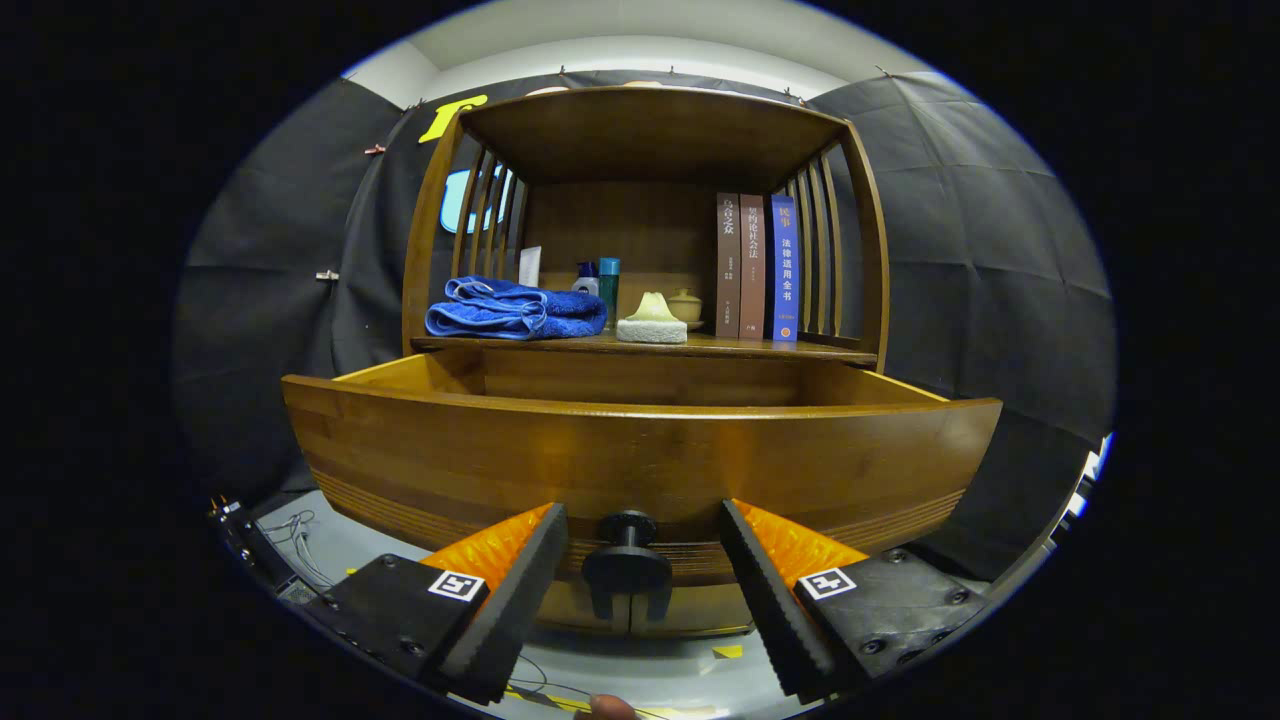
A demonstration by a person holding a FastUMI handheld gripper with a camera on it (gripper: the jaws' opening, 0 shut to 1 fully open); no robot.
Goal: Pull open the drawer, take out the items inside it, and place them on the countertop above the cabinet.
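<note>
- Our gripper (640,560) stands spread wide, released, its fingers either side of the drawer's dark knob (627,565) without touching it.
- The drawer (640,450) is pulled out; its inside seems hidden from us.
- On the counter (700,346) above lie a blue towel (515,308) and a sponge (652,328).

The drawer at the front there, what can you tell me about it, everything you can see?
The drawer looks like glossy brown wood with fine grooves along its lower front. It stands pulled out from under the shelf, its back and side walls showing; its contents are hidden behind the front panel. A dark round knob sits low on its front, between the open gripper fingers, which flank it without touching.
</note>
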